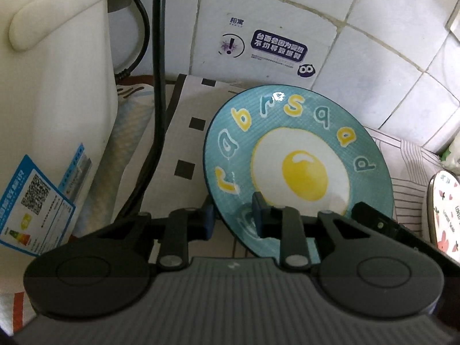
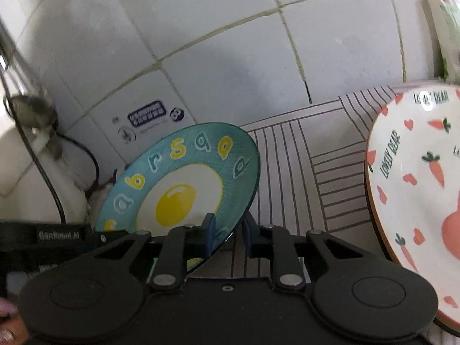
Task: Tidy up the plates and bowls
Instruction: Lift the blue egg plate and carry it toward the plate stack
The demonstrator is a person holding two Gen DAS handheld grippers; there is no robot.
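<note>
A teal plate [image 1: 302,149] with a fried-egg picture and coloured letters stands tilted on edge against the tiled wall. My left gripper [image 1: 233,215] is shut on its lower left rim, one finger on the face and one behind. In the right wrist view the same teal plate [image 2: 184,178] has my right gripper [image 2: 229,231] shut on its lower right rim. Part of the right gripper's body [image 1: 373,218] shows past the plate. A white plate with carrots and a pink bear [image 2: 417,187] leans upright just to the right, also seen as the carrot plate [image 1: 445,210].
A white appliance [image 1: 57,86] with a blue label stands close on the left, with a black cable [image 1: 158,100] hanging beside it. The tiled wall [image 2: 230,57] is right behind the plates. A striped cloth [image 2: 287,172] and a checked mat [image 1: 187,143] lie under them.
</note>
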